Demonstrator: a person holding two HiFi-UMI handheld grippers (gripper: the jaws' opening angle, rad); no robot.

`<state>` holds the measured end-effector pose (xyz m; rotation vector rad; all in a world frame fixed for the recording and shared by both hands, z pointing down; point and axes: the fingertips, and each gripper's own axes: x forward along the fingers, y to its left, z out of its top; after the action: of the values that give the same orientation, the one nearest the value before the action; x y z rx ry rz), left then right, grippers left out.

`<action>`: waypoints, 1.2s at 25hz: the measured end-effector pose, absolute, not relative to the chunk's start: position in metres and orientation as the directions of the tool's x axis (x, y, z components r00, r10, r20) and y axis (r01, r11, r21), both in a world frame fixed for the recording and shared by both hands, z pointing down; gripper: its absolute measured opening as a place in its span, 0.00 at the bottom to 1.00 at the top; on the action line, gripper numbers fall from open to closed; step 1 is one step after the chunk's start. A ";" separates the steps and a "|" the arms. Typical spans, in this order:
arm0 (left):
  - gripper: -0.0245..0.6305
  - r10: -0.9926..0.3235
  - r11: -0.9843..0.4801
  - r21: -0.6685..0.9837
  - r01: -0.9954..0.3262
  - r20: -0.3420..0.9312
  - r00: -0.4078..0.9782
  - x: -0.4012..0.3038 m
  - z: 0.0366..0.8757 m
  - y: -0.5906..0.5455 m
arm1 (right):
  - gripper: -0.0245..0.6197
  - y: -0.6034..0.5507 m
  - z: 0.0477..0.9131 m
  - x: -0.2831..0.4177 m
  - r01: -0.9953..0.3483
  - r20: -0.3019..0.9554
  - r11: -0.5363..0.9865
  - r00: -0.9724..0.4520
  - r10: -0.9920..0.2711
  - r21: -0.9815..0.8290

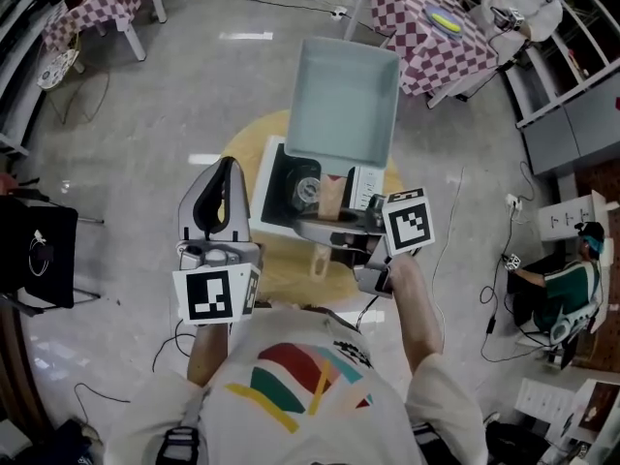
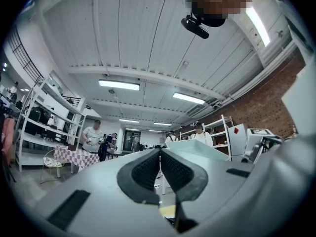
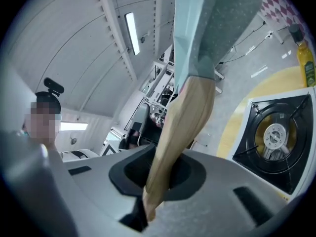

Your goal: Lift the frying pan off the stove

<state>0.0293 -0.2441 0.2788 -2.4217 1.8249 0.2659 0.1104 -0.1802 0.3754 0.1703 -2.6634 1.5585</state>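
Note:
The frying pan (image 1: 344,100) is pale teal and square, and it hangs in the air above the stove (image 1: 286,187), tipped up so its inside faces me. My right gripper (image 1: 325,229) is shut on its tan wooden handle (image 1: 332,197). In the right gripper view the handle (image 3: 182,122) runs up between the jaws to the pan (image 3: 217,19), and the black burner of the stove (image 3: 276,135) lies bare off to the right. My left gripper (image 1: 226,168) is held left of the stove with its pads (image 2: 148,169) pressed together and nothing between them.
The stove rests on a round yellow table (image 1: 247,143). A bottle of oil (image 3: 306,58) stands beside the stove. Checkered tables (image 1: 426,27) stand further back, a person (image 1: 567,289) sits at the right, and cables lie across the floor.

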 end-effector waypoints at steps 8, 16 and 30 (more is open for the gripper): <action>0.05 -0.939 -0.293 0.035 -0.956 -0.200 0.280 0.041 0.274 -0.242 | 0.09 -0.170 0.342 0.107 -0.080 0.064 0.533 -0.997 -0.048 -0.842; 0.05 -0.935 -0.302 0.034 -0.953 -0.204 0.290 0.040 0.274 -0.241 | 0.09 -0.163 0.326 0.104 -0.074 0.058 0.583 -0.997 -0.045 -0.809; 0.05 -0.928 -0.322 0.037 -0.946 -0.210 0.308 0.043 0.275 -0.242 | 0.11 -0.158 0.320 0.104 -0.095 0.079 0.620 -0.995 -0.053 -0.778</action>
<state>0.0431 -0.2419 0.2750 -2.4632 1.7708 0.2951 0.1045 -0.1576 0.3205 0.1270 -2.7840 1.3418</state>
